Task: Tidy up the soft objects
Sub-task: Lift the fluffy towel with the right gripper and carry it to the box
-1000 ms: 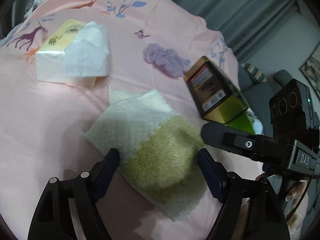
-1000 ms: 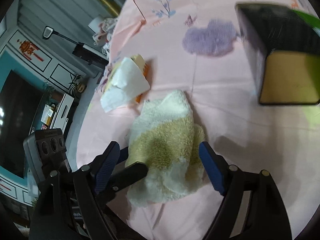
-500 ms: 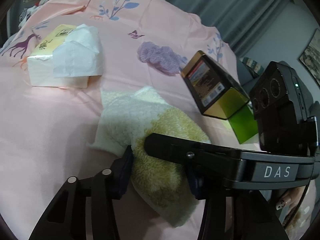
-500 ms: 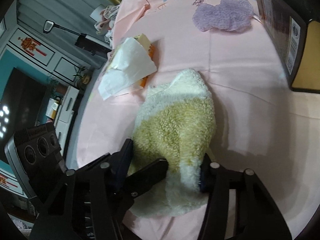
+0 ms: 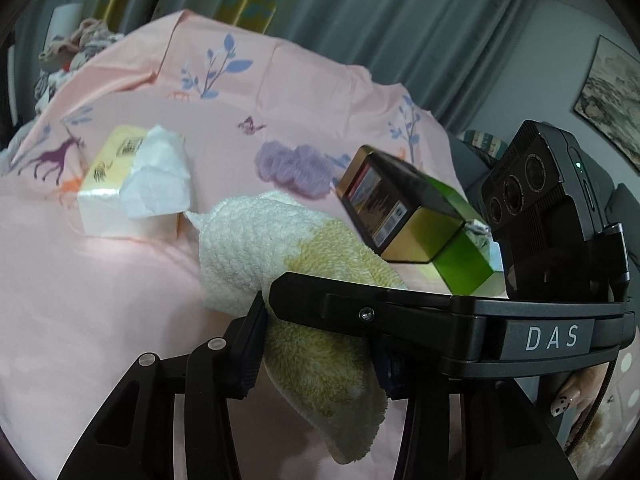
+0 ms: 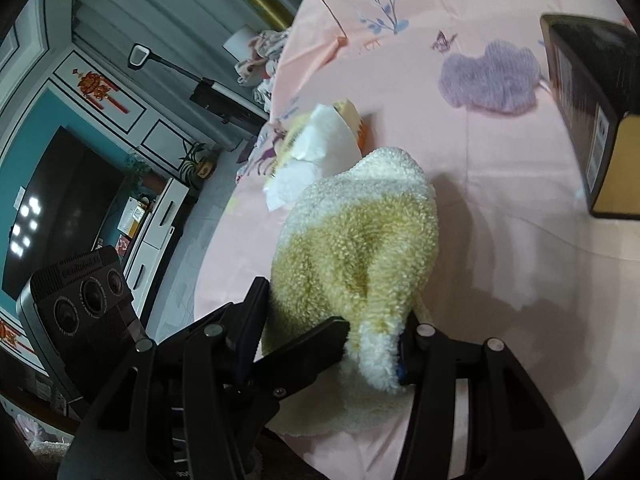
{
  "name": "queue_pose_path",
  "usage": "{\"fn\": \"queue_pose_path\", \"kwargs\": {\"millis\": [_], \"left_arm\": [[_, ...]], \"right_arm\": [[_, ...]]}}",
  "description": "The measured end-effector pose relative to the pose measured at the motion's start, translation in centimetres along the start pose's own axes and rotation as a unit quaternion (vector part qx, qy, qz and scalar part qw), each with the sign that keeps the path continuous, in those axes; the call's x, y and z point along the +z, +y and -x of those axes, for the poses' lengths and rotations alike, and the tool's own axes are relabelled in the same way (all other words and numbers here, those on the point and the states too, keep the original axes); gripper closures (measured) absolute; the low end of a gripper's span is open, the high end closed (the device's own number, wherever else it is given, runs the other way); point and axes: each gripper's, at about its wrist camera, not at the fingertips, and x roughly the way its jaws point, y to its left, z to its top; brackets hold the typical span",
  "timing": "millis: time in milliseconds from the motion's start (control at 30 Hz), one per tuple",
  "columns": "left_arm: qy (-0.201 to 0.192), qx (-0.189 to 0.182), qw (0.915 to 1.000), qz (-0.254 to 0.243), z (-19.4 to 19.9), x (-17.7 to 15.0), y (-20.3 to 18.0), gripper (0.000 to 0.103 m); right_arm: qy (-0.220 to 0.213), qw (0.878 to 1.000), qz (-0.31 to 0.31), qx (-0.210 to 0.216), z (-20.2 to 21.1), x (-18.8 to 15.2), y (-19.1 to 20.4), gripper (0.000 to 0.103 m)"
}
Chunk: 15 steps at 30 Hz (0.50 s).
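Note:
A fluffy cream and yellow cloth lies bunched on the pink bedsheet. My left gripper is shut on its near yellow end, which hangs lifted off the sheet. My right gripper is shut on the same end of the cloth from the other side, and its finger crosses the left wrist view. A purple fluffy cloth lies flat further back, also in the right wrist view.
A tissue pack with a loose white tissue sits left of the cloth. A black, gold and green box lies to the right, also in the right wrist view. The bed edge drops off left in the right wrist view.
Both grippers closed from open onto the near end of the cream and yellow cloth and lifted it, so the cloth bunched up from lying flat.

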Motion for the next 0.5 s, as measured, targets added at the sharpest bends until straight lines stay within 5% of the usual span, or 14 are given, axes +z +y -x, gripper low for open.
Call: {"fn": "queue_pose_path", "kwargs": {"millis": [500], "left_arm": [[-0.056,-0.005,0.9961,-0.069,1.3,3.0,-6.7,0.057]], "right_arm": [[-0.085,0.996,0.011,-0.003,7.2,1.2,0.1,0.054]]}}
